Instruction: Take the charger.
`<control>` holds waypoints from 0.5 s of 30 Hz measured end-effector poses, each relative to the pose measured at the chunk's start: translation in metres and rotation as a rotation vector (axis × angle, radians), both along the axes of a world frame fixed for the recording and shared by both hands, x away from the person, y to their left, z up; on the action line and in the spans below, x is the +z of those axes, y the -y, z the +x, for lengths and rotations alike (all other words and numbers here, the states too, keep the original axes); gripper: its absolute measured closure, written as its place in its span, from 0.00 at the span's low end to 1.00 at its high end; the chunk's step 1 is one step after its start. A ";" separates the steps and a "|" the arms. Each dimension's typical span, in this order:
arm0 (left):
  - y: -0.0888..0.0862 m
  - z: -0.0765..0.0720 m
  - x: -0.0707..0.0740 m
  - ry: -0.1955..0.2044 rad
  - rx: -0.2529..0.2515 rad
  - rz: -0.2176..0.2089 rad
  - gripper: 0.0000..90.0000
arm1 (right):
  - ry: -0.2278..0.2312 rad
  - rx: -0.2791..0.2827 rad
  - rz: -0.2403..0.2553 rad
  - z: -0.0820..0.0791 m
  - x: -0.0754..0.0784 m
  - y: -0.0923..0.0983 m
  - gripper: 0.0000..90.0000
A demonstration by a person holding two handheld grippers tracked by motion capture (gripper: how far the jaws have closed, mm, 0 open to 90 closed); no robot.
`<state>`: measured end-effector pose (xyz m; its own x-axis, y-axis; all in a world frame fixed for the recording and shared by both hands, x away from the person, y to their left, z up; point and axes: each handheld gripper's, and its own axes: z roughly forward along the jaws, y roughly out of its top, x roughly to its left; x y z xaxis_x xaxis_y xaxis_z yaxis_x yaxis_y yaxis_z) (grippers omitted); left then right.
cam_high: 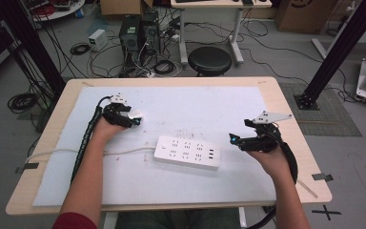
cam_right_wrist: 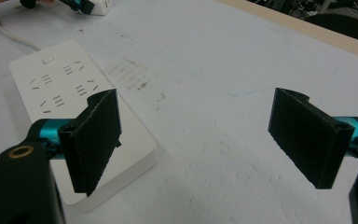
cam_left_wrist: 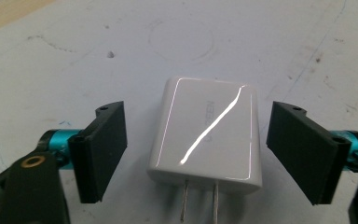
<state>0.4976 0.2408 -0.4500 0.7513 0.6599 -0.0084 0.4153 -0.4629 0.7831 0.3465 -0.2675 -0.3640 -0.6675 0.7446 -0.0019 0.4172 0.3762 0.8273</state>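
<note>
The step in hand looks like the pick-up of the white wall charger [cam_left_wrist: 207, 133], presumably so that it can go into the white power strip [cam_high: 187, 152] lying in the middle of the mat. The left gripper [cam_left_wrist: 196, 149] is set down around the charger: the charger lies flat on the pale mat [cam_high: 209, 105] between the two black pads [cam_left_wrist: 103, 149], its glossy face up and its two metal prongs [cam_left_wrist: 200, 200] pointing back toward the gripper's body. A strip of bare mat shows on each side between pad and charger, so the jaws are released and grasp nothing yet; they are simply straddling it. In the high view the left gripper [cam_high: 136, 119] sits up and to the left of the strip, with the charger just at its tips.

The right gripper [cam_right_wrist: 196, 140] hangs over the mat with its jaws spread wide and nothing between them. The near end of the power strip lies under and just outside one of its pads, and bare mat lies between the fingers. In the high view it [cam_high: 233, 139] waits just off the strip's right end.

The next move, as I judge it, calls for the left pads to close squarely on the charger's two long sides, since the glossy shell could slip or twist if caught off-centre. After that the prongs must be turned toward a socket, with the right gripper well placed to steady the strip.
</note>
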 end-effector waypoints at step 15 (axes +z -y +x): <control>0.000 -0.001 0.000 -0.014 -0.036 0.013 0.43 | -0.007 -0.004 0.005 0.001 -0.001 0.001 0.19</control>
